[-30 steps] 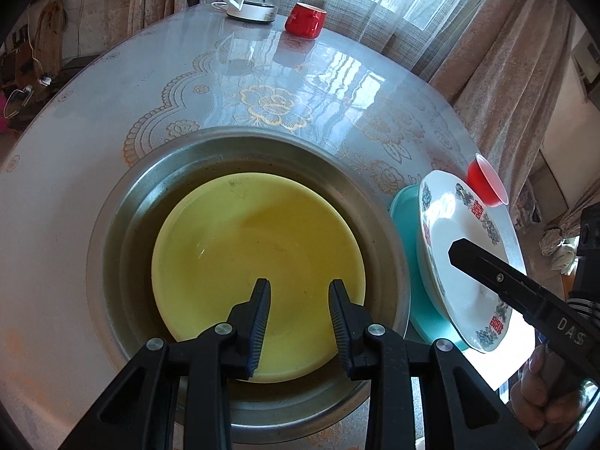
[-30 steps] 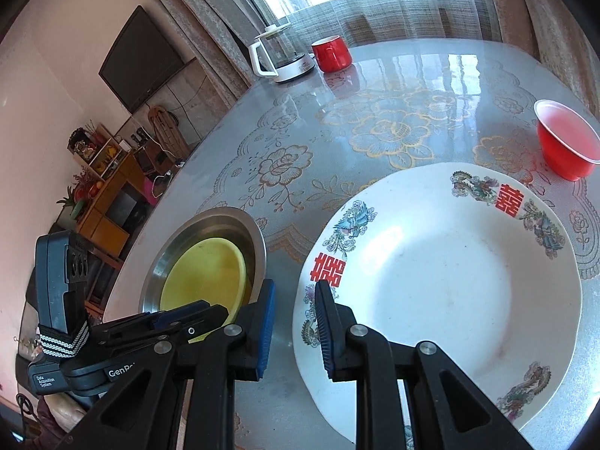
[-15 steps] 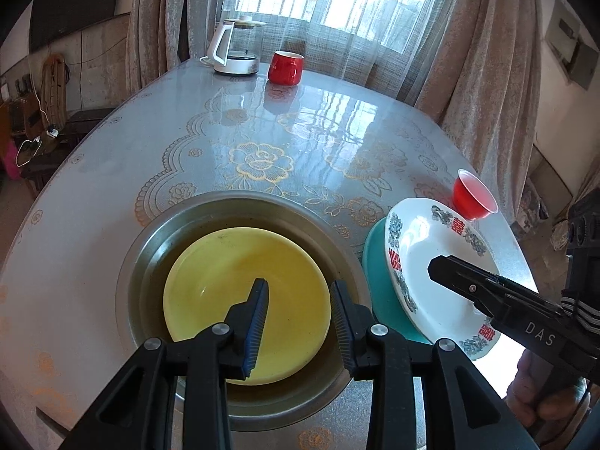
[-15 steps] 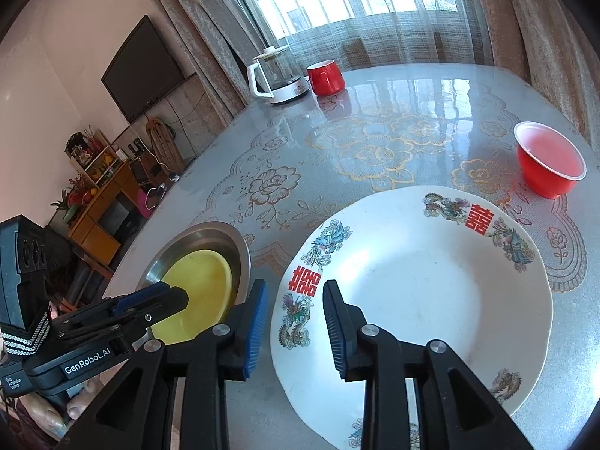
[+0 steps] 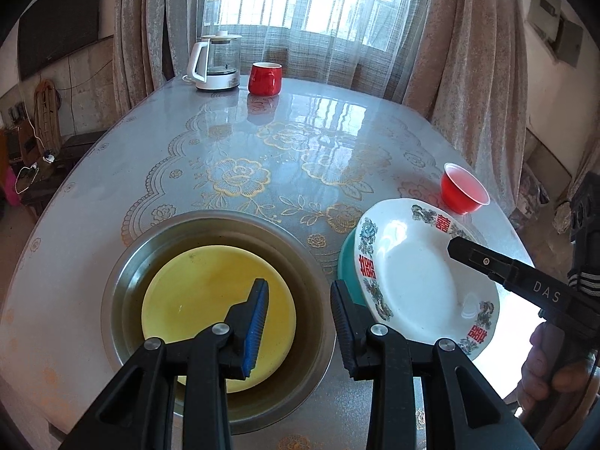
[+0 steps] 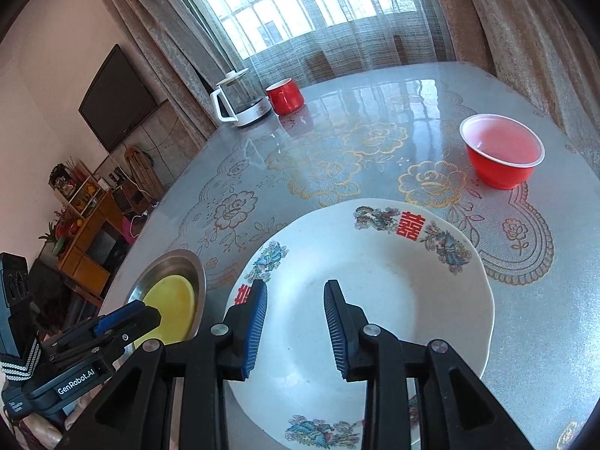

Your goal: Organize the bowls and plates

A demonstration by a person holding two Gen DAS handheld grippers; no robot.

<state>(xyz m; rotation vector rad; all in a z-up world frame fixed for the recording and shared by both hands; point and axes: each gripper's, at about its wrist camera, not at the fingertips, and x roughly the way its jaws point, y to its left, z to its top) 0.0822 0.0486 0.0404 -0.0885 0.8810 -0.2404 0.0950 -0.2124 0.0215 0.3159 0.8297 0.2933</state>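
A yellow plate (image 5: 210, 300) lies inside a steel basin (image 5: 123, 258) on the table. To its right a white patterned plate (image 5: 412, 273) rests on a teal plate (image 5: 347, 262). My left gripper (image 5: 298, 305) is open and empty, above the basin's right side. My right gripper (image 6: 294, 305) is open and empty above the white plate (image 6: 393, 292); it also shows in the left wrist view (image 5: 487, 262). The basin and yellow plate (image 6: 168, 300) show at the left in the right wrist view.
A red plastic bowl (image 5: 463, 187) stands just beyond the white plate near the table's right edge. A glass kettle (image 5: 217, 62) and a red mug (image 5: 265, 78) stand at the far edge by the window. The table has a glossy flowered cover (image 5: 300, 138).
Both grippers have pulled back and risen from the dishes. The right gripper's jaws have opened wider. The plates have not moved.
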